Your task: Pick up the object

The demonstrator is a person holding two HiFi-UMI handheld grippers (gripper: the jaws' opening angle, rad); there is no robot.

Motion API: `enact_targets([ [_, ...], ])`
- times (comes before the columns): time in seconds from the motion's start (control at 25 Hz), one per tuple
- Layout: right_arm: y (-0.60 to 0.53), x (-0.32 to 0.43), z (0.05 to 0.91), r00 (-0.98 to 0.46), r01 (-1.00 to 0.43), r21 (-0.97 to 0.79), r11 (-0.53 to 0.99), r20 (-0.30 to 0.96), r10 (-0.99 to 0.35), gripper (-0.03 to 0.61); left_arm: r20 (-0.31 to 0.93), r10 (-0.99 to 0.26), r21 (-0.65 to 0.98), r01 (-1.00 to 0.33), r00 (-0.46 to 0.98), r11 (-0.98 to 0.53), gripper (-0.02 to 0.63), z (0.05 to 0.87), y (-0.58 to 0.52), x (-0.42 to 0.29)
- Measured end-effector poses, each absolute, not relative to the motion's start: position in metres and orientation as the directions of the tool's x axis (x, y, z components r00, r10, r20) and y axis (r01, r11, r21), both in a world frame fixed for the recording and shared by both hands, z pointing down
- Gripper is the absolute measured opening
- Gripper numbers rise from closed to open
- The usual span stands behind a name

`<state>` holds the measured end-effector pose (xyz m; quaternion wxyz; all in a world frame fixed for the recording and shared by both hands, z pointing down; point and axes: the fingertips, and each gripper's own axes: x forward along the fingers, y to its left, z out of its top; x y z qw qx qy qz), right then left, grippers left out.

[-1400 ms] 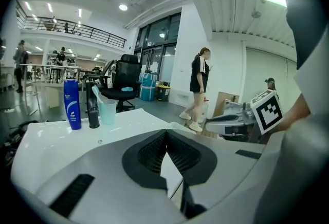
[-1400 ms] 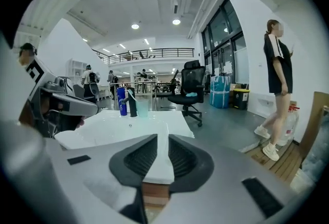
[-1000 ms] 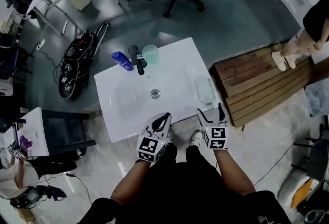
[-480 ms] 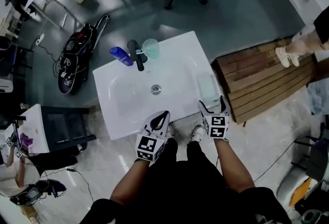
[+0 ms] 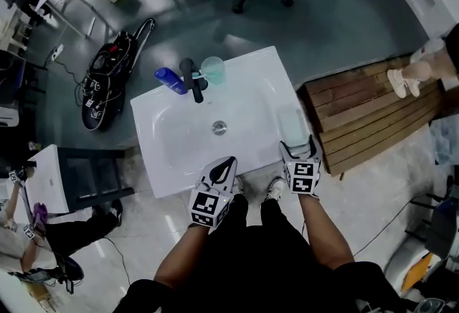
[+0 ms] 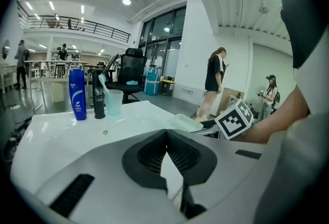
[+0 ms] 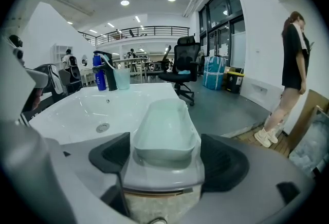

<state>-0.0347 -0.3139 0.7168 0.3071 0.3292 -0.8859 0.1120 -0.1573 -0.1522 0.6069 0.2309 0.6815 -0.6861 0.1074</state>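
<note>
Soap tray lies on the sink's right rim, long axis pointing straight away from the right tongs, whose wide jaws flank its near end. Left tongs are closed, empty, and farther away.

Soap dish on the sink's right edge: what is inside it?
It looks empty: the soap dish's pale green floor and far walls are bare. Its near wall hides the closest strip of floor. It sits on the sink rim between the right claw's open jaws.
</note>
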Motion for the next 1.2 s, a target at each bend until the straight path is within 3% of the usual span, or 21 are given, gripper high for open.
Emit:
enact_targets([
  [0.76, -0.318, -0.028, 0.707, -0.628, -0.635, 0.023, 0.773, 0.567, -0.533, 0.371, 0.464, -0.885, 0.173, -0.984, 0.035, 0.052, 0.014, 0.607, -0.162, -0.154],
  [1.2, -0.320, -0.040, 0.653, -0.709, -0.606, 0.002, 0.795, 0.451, -0.542, 0.371, 0.457, -0.889, 0.170, -0.985, 0.042, 0.041, 0.014, 0.602, -0.167, -0.147],
])
